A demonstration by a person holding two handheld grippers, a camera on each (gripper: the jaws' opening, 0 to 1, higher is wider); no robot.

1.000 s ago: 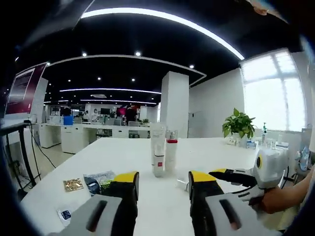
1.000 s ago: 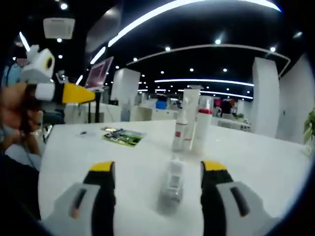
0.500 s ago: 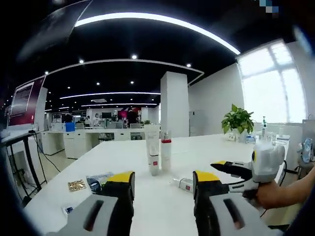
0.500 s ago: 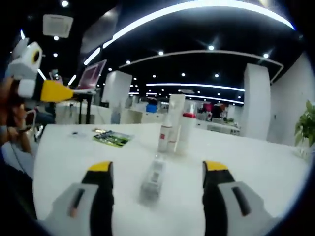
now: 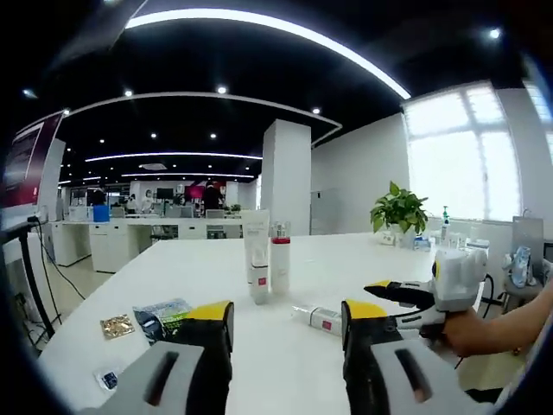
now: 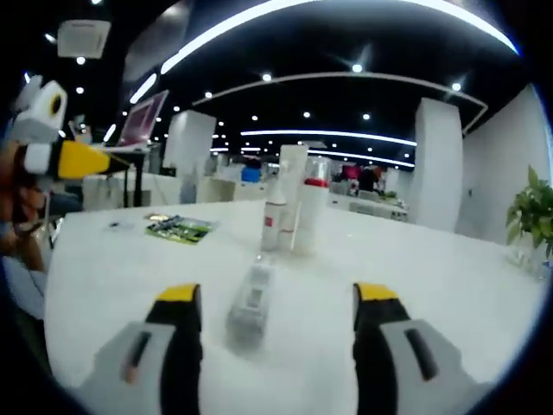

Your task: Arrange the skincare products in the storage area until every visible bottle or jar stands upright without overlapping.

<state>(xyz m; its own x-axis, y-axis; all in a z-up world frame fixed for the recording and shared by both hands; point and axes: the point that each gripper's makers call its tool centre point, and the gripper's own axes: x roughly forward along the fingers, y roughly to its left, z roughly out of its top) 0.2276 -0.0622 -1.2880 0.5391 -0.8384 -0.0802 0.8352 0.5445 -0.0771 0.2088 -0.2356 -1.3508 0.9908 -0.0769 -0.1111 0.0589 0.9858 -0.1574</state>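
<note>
- The small bottle (image 6: pixel 251 296) lies on its side on the white desk (image 6: pixel 449 285), and in the right gripper view it is blurred, so I cannot read its label.
- In the left gripper view the same lying bottle (image 5: pixel 318 318) is partly hidden behind one jaw of the left tongs (image 5: pixel 285 324); only its pale body with a red mark shows.
- The right tongs (image 6: pixel 278 307) are released, the jaws wide apart, and the lying bottle is between them but further out, not touched by them.
- The left tongs are also released and they grasp nothing; both yellow tips are above the bare desk.
- A tall white tube (image 5: pixel 256 266) stands upright, and a white bottle with a red cap (image 5: pixel 280 265) stands just beside it, nearly touching; whether they really touch I cannot tell.
- Behind the red cap there is something like a clear top, but it is too small to make out.
- In the right gripper view the tube (image 6: pixel 288 197) and the red-cap bottle (image 6: pixel 310 214) stand beyond the lying bottle, well apart from the tongs.
- Some flat packets (image 5: pixel 162 314) lie on the desk to the left of the standing pair; a golden one (image 5: pixel 117 326) lies near them and a tiny one (image 5: pixel 108 379) is close to the desk edge. Their print is not readable.
- The other tongs come into each view from the side, held by a hand (image 5: pixel 462 328); the forearm is cut off by the picture's edge.
- A green plant (image 5: pixel 397 208) stands at the far end of the desk.
</note>
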